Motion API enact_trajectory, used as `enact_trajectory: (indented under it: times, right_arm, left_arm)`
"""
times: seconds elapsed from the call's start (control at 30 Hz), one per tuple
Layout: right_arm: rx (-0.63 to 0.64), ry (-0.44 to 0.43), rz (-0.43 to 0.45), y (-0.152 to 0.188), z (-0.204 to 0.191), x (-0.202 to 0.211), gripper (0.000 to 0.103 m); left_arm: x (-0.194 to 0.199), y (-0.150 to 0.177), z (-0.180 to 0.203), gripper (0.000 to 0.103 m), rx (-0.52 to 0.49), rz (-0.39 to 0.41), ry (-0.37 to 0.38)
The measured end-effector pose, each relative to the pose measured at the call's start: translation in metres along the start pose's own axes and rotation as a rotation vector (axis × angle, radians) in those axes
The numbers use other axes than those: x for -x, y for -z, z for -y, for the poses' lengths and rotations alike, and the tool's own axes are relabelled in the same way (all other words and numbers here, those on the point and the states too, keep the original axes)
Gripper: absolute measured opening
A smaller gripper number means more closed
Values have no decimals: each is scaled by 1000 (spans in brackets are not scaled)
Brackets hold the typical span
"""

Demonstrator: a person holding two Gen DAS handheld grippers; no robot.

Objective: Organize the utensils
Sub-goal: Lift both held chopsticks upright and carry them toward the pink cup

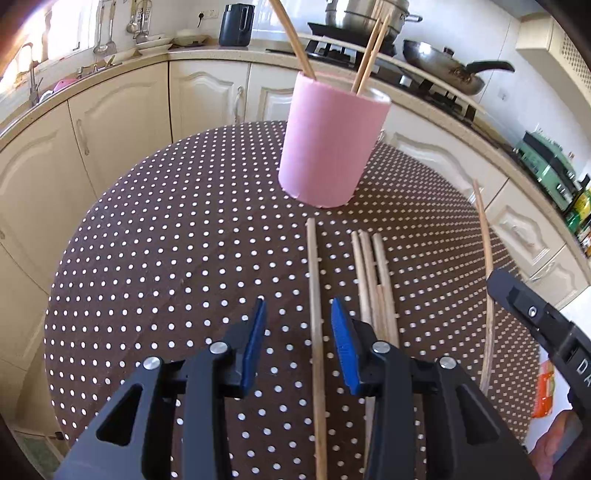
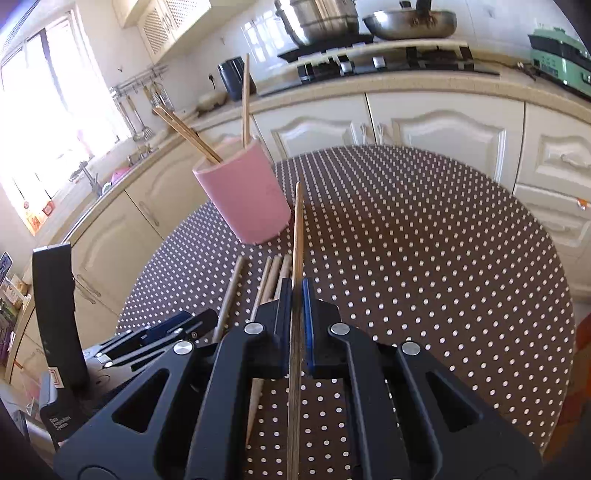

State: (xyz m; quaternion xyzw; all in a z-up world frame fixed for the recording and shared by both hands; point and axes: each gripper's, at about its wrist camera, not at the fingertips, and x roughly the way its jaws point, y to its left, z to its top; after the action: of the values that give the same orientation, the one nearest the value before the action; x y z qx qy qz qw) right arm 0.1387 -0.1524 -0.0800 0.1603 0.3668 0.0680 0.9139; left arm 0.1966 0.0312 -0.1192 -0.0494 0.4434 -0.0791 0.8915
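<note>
The right gripper [image 2: 294, 295] grips one chopstick [image 2: 297, 236] pointing to 12 o'clock beside the pink cup [image 2: 247, 199], while the left gripper [image 1: 298, 314] is wide open over a single chopstick [image 1: 314, 280] lying on the dotted table [image 1: 166, 258].

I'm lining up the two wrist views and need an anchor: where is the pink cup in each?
Left wrist view: the pink cup stands upper centre, beyond the loose chopsticks lying on the table, with chopsticks sticking out of its top.
Right wrist view: it sits left of centre, just left of the tip of the chopstick clamped in the right gripper.
Shared landmark: the dark kettle on the counter behind it.
</note>
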Motion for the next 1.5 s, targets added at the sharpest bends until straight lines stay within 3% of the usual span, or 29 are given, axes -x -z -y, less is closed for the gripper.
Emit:
enact_trajectory:
  times: [0.27,0.37,0.47,0.5,0.8,1.07,1.5]
  right_arm:
    - [-5,16,-68,13,2,-23,7]
    - [-9,15,-81,15,0,-28,7]
    - [-14,15,-86,14,0,-32,7]
    - [-14,14,-88,15,0,-33,7]
    - [-9,12,-67,8,-1,-27,7]
    - [4,4,-14,-2,0,-7,7]
    - [31,-9,98,-30,-11,27,7]
  left_arm:
    - [-18,-6,15,37,-67,-3,-93]
    - [-22,-7,22,36,-112,2,-161]
    - [-23,-8,26,7,-124,10,-168]
    - [-22,-9,25,6,-127,10,-172]
    - [-10,-10,-2,6,-31,42,-121]
    - [26,-18,-26,6,69,181,-78]
    - [69,-29,-12,6,30,360,-60]
